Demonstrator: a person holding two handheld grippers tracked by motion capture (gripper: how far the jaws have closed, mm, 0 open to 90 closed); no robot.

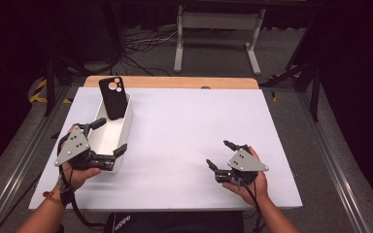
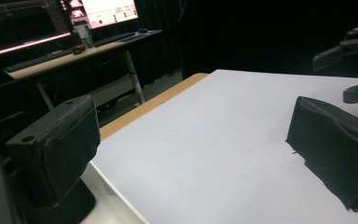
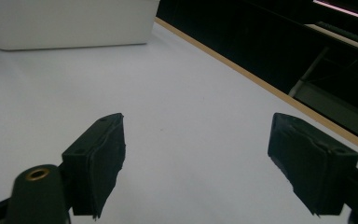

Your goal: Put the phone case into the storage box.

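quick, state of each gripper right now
Left gripper: open, jaws straddling the near end of the white bin, gripping nothing.
Right gripper: open, empty, over the white table.

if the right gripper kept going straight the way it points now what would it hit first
Probably the white bin. The right gripper sits open over the bare white tabletop, aimed towards it, with nothing between; exact alignment is unclear.

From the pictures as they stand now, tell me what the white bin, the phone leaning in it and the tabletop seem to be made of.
White bin: probably plastic, smooth matte walls with rounded corners.
Phone: black matte back, likely plastic or a soft case; three round camera lenses show near its top; exact material unclear.
Tabletop: smooth matte white surface, perhaps laminate or a sheet, over wood-looking board, whose tan edge shows along the far side.
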